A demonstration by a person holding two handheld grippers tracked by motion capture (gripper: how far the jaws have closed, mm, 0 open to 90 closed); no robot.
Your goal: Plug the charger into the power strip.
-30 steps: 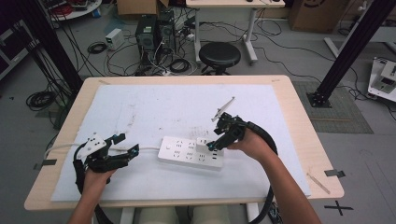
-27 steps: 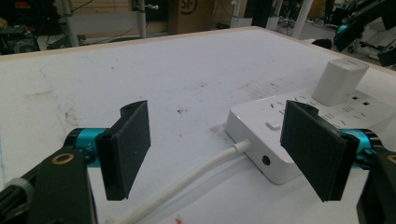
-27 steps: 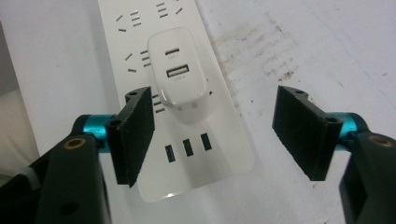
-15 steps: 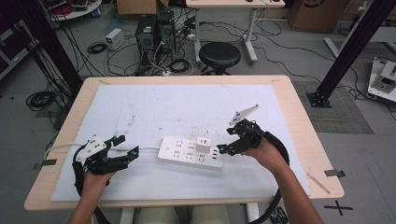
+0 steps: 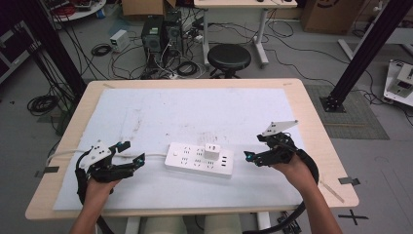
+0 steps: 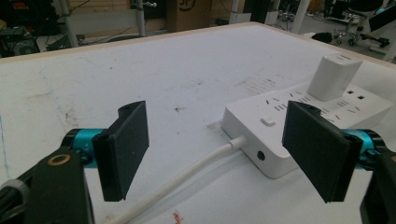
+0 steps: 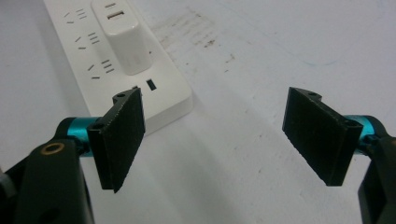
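Power strip, white, lies flat on the pale mat near the middle of the desk's front edge, with a white charger plugged upright into its top. Its cable runs off toward the desk's left edge. Left gripper sits just beside the strip's cable end, jaws spread wide and empty, the cable passing between them. Right gripper rests near the strip's other end, jaws likewise wide apart, holding nothing.

surface: wooden table | cover: white mat | on mat: white power strip, charger plugged in
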